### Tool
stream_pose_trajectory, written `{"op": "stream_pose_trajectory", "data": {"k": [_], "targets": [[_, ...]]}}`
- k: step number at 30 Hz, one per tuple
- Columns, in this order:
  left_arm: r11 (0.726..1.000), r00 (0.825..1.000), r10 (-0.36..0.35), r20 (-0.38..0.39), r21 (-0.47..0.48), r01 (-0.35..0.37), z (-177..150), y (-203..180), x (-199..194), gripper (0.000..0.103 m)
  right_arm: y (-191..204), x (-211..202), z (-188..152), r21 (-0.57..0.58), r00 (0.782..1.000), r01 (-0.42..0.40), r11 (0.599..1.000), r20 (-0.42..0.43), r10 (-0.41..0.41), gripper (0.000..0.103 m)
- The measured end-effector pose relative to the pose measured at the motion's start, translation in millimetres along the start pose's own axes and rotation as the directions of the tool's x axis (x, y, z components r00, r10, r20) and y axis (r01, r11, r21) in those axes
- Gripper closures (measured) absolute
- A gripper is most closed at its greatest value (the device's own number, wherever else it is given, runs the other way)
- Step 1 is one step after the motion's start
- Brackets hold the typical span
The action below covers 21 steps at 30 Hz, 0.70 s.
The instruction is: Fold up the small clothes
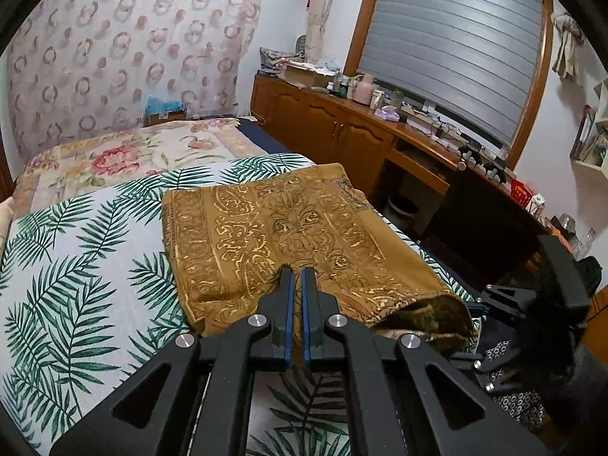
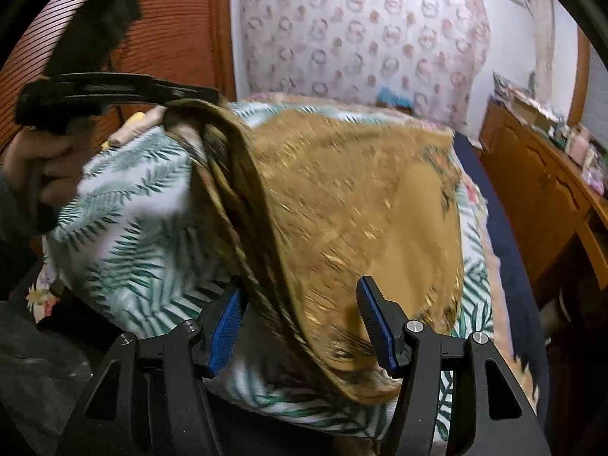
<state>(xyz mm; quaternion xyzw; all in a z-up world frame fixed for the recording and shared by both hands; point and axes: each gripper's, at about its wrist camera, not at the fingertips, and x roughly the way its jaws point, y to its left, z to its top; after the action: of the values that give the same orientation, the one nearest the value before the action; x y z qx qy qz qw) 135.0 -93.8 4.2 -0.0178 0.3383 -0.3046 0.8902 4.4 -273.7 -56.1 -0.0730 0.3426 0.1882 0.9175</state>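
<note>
A small mustard garment (image 1: 273, 235) with a gold paisley print lies on the palm-leaf sheet (image 1: 76, 266). My left gripper (image 1: 298, 273) is shut, its blue pads nearly touching, over the garment's near edge; whether cloth is pinched there does not show. In the right wrist view the left gripper (image 2: 205, 95) holds a raised corner of the garment (image 2: 342, 205). My right gripper (image 2: 300, 300) is open, with the garment's near hem hanging between its pads (image 2: 224, 326). That view is motion-blurred.
The bed carries a floral quilt (image 1: 125, 159) beyond the palm-leaf sheet. A wooden cabinet and desk (image 1: 342, 129) cluttered with small items runs along the right side, under a shuttered window (image 1: 452, 45). A patterned curtain (image 1: 129, 49) hangs behind.
</note>
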Motion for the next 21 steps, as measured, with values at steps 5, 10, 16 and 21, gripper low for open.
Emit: {"op": "stream_pose_trajectory", "data": {"k": [5, 10, 16, 21], "targets": [[1.0, 1.0, -0.01, 0.012, -0.007, 0.01, 4.8, 7.6, -2.6, 0.099, -15.5, 6.9, 9.0, 0.012, 0.999, -0.042, 0.999, -0.014, 0.042, 0.07], [1.0, 0.999, 0.01, 0.031, 0.016, -0.01, 16.6, 9.9, -3.7, 0.099, -25.7, 4.2, 39.4, -0.037, 0.998, -0.044, 0.998, 0.035, 0.046, 0.094], [0.998, 0.997, 0.062, 0.039, 0.022, -0.063, 38.7, 25.5, 4.7, 0.099, -46.2, 5.8, 96.9, -0.067, 0.992, -0.007, 0.998, 0.124, 0.016, 0.095], [0.997, 0.996, 0.082, 0.017, -0.009, -0.082, 53.7, 48.0, 21.0, 0.099, -60.0, 35.3, 137.5, -0.083, 0.99, -0.014, 0.996, 0.139, 0.025, 0.096]]}}
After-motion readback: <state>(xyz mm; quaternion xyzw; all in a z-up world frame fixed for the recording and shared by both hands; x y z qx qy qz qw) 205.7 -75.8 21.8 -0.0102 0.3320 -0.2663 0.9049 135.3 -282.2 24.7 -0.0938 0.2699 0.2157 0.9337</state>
